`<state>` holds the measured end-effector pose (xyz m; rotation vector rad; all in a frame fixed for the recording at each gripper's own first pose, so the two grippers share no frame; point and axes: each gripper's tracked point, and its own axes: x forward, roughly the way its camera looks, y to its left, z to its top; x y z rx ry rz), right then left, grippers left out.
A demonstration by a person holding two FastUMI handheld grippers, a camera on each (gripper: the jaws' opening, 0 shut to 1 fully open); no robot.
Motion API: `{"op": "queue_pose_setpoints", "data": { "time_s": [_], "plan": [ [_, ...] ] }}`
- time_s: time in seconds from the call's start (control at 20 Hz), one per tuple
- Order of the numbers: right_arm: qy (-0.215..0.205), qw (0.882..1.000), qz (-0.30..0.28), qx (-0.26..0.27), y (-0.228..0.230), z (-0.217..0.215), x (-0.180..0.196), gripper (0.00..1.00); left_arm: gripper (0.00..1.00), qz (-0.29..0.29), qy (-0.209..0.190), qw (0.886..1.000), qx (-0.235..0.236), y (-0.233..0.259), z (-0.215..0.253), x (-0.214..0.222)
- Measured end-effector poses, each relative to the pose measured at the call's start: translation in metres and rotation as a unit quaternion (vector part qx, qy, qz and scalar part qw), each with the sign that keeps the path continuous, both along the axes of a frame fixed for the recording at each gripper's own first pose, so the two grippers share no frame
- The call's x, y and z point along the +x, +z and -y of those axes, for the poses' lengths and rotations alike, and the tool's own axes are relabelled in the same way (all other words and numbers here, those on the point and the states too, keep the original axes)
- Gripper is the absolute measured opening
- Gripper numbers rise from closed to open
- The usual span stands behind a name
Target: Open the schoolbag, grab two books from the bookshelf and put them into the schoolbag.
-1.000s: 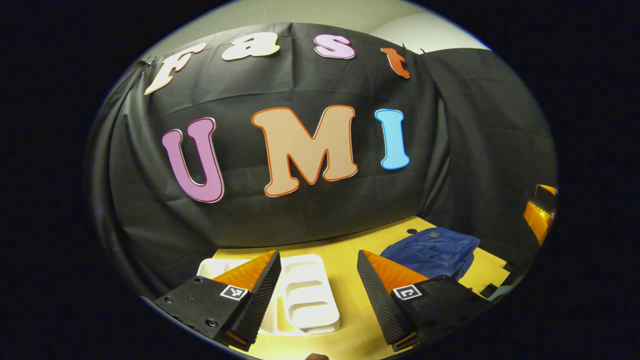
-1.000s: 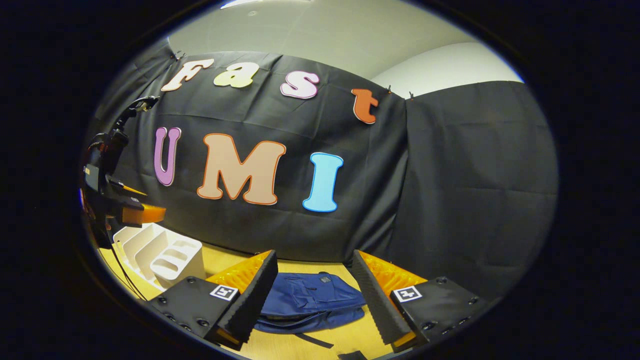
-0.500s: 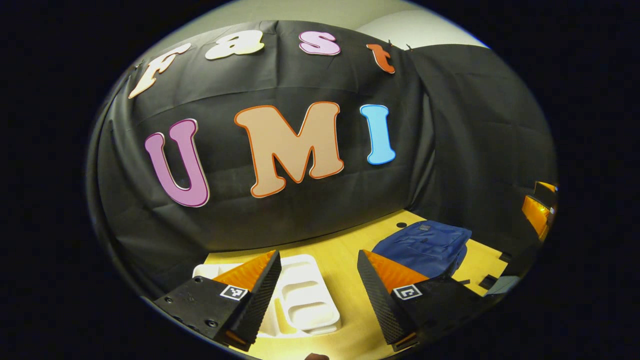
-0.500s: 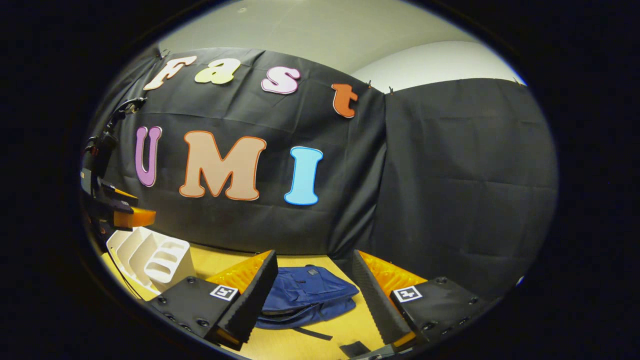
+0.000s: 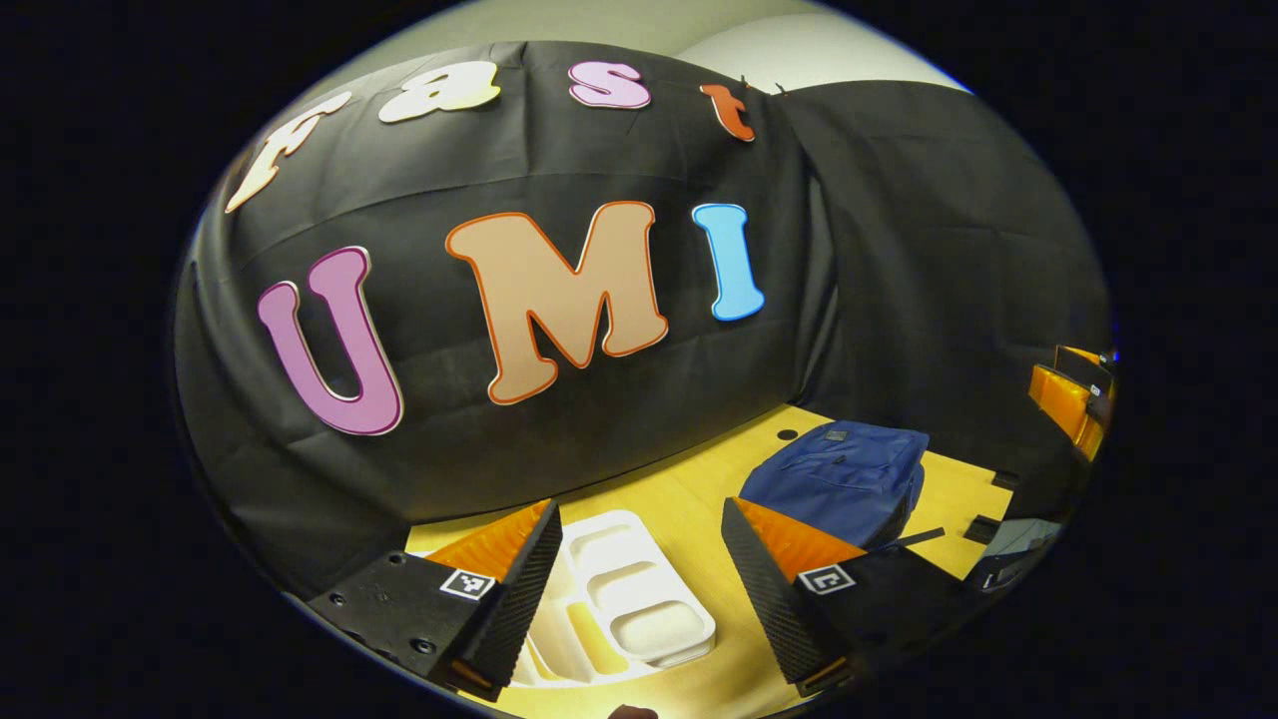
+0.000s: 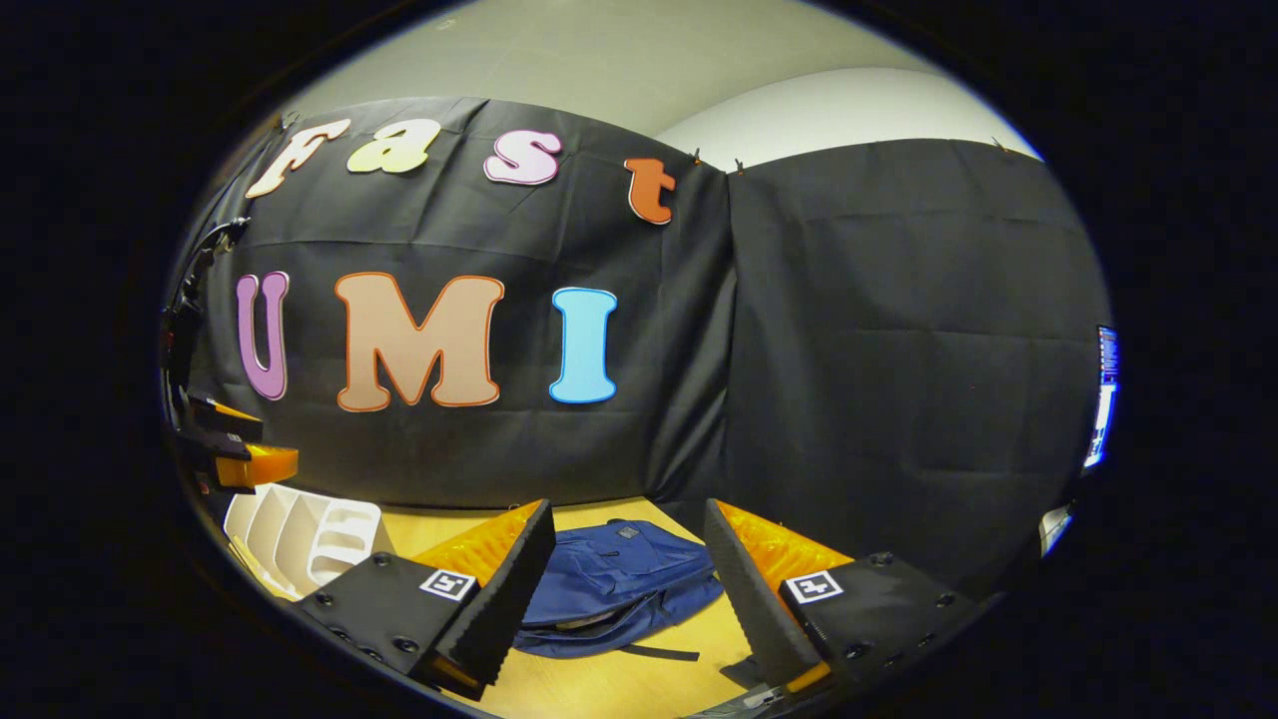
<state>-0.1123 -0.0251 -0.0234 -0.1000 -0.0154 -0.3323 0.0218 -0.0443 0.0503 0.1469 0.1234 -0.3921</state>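
A blue schoolbag [image 5: 844,484] lies flat on the yellow table [image 5: 689,509], to the right of my left gripper [image 5: 639,544]. That gripper hangs open above a white slotted bookshelf [image 5: 624,609] lying on the table; I see no books in its slots. In the right gripper view the schoolbag [image 6: 619,584] lies straight ahead between the fingers of my open right gripper [image 6: 629,544], which holds nothing. The white bookshelf [image 6: 305,529] is at the left there, with the left gripper [image 6: 240,454] above it. The right gripper [image 5: 1073,399] appears at the far right edge of the left gripper view.
Black cloth walls close the table at the back and right. A small round hole [image 5: 787,435] sits in the tabletop behind the bag. A black strap [image 6: 659,654] trails from the bag toward me. Bare table lies between the bookshelf and the bag.
Both views have swung rightward; the wall shifts left. The schoolbag sits higher and fuller in the left gripper view. Both grippers stay open and hold nothing.
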Motion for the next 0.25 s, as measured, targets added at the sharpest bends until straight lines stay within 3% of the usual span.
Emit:
{"op": "queue_pose_setpoints", "data": {
  "time_s": [0.25],
  "plan": [
    [-0.019,1.000,0.001,-0.006,0.0055,-0.0019,-0.0068,0.96,0.94,0.017,-0.023,1.000,0.010,0.0042,-0.0061,0.0026]
  ]
}}
